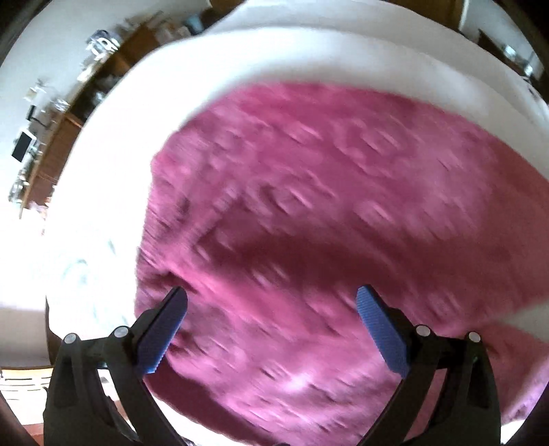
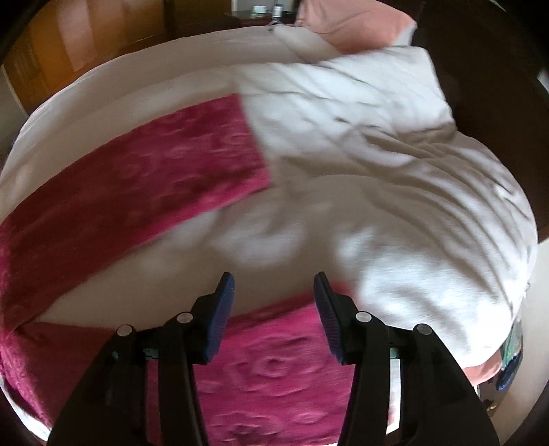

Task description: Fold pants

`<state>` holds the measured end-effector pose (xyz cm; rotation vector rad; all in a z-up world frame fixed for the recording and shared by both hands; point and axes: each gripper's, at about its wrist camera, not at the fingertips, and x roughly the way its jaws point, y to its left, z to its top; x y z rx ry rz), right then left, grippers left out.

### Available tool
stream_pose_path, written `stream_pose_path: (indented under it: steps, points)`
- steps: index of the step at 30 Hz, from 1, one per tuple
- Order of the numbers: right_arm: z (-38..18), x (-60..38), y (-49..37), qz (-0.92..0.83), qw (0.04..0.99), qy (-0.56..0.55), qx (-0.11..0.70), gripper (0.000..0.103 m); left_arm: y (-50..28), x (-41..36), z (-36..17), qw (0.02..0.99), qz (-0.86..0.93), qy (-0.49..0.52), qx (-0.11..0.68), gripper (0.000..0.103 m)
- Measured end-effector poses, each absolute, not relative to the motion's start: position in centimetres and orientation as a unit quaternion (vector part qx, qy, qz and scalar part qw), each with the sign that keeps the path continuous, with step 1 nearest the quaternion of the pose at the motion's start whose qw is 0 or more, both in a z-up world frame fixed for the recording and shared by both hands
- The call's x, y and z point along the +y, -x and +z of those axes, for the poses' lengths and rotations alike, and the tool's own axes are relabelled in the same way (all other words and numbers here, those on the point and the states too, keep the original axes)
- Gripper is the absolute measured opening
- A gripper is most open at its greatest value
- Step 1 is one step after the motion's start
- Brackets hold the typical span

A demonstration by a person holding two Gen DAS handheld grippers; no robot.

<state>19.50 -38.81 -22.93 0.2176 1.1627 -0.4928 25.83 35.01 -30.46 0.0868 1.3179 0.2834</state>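
Pants (image 2: 137,178) under downward-tilted, empty tongs (image 2: 274,295)

**No readable text**

No lettering, label, brand, number or sign can be read in either wrist view. The pants (image 2: 144,178) carry only a raised swirl pattern, no print. The small things on the far shelves (image 1: 68,89) and on the nightstand (image 2: 271,13) are too small and blurred to show any writing.
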Motion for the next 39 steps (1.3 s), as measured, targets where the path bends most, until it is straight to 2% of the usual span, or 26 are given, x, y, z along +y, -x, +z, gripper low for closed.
stream_pose_path:
  steps: [12, 23, 25, 28, 30, 31, 33, 36, 39]
  points:
    - [-24.1, -30.8, -23.1, -0.187, 0.797, -0.108, 0.564, 0.050, -34.2, 39.2, -29.2, 0.790, 0.143, -0.108, 0.586, 0.098]
    - [-25.0, -27.2, -24.6, -0.166, 0.785, -0.099, 0.589, 0.050, -40.7, 42.9, -33.5, 0.779, 0.072, -0.107, 0.614, 0.098]
    - [-25.0, -26.9, -24.7, -0.164, 0.783, -0.096, 0.592, 0.050, -41.4, 43.2, -34.2, 0.773, 0.038, -0.098, 0.625, 0.091]
    - [-25.1, -26.5, -25.0, -0.163, 0.782, -0.092, 0.595, 0.050, -42.3, 43.9, -35.1, 0.762, -0.007, -0.071, 0.644, 0.070]
    - [-25.3, -26.4, -25.3, -0.163, 0.781, -0.091, 0.596, 0.050, -42.7, 44.3, -35.2, 0.759, -0.021, -0.055, 0.648, 0.050]
    - [-25.3, -26.4, -25.4, -0.162, 0.780, -0.092, 0.597, 0.050, -42.9, 44.7, -35.2, 0.761, -0.022, -0.047, 0.646, 0.045]
    - [-25.6, -26.4, -25.7, -0.161, 0.780, -0.095, 0.597, 0.050, -42.5, 44.9, -34.6, 0.766, -0.010, -0.050, 0.641, 0.030]
    - [-25.9, -26.6, -26.4, -0.157, 0.781, -0.103, 0.596, 0.050, -41.4, 45.1, -33.6, 0.772, -0.006, -0.045, 0.634, 0.019]
    - [-25.8, -27.1, -27.5, -0.157, 0.784, -0.110, 0.591, 0.050, -39.7, 45.3, -32.4, 0.782, -0.013, -0.042, 0.622, 0.017]
